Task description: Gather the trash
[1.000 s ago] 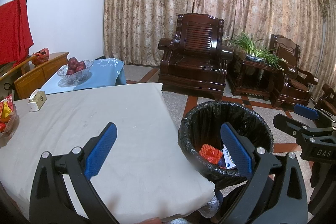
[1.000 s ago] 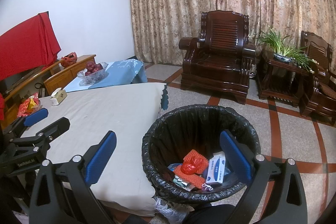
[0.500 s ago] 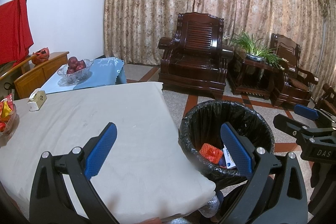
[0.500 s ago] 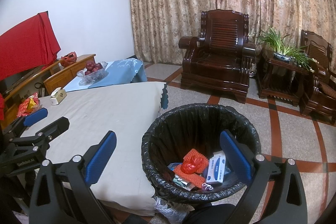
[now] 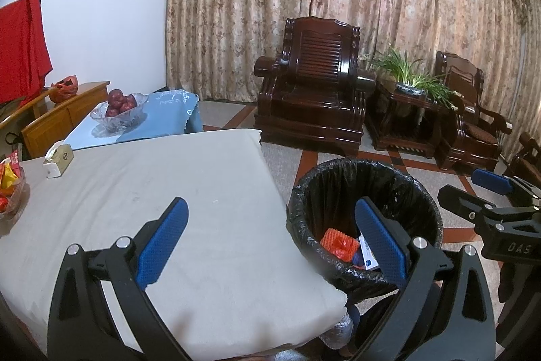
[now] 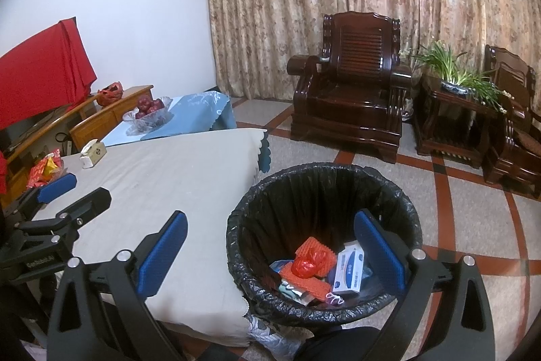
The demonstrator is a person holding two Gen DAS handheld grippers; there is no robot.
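We hold both claws wide apart and neither of them has anything between its pads. The left claw (image 5: 267,235) hangs over the near right corner of the tabletop (image 5: 209,164), and the right claw (image 6: 270,246) hangs partly over the bin (image 6: 414,227), which stands on the floor just beside the tabletop's right edge.

The trash is inside the bin, at the bottom of the black liner: a red-orange netted wrapper (image 6: 309,259), a white and blue box (image 6: 350,269) leaning beside it, and some smaller scraps that we cannot name. We judge that the dropping step is finished, or nearly finished.

The cloth in front of us looks bare along the near edge and in the middle. Farther, at the left edge, we see a dish of red and yellow packets (image 5: 8,183), and near the far left corner a small tissue box (image 5: 58,158). We cannot tell if the packets are trash or snacks.

For the next move we should look over the left edge for something to throw away. If nothing is there, the collecting is probably complete.
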